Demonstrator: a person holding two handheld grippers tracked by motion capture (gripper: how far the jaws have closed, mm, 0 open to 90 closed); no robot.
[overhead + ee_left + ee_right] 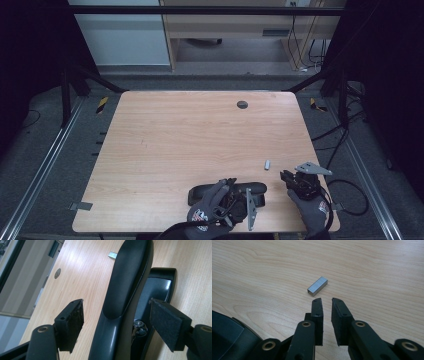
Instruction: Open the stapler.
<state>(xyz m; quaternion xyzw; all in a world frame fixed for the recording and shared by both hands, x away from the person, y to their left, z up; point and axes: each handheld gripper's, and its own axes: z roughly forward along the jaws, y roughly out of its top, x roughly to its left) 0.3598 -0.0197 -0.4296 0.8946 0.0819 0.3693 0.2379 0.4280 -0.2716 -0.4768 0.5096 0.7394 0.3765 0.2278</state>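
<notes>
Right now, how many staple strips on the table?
1. The staple strip lies bare on the table, just ahead of the right gripper, beyond the far end of the black stapler. Any loaded inside the stapler would be hidden.

Black stapler (227, 192), silver staples (267, 164)

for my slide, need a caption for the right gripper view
Right gripper, jaws nearly closed, just short of a staple strip on the wooden table.

In the left gripper view, the long black plastic stapler (125, 290) runs off the top and bottom edges. In the high view, gloved hands cover its middle, and the small silvery metal staple block (267, 163) is too tiny to make out.
</notes>
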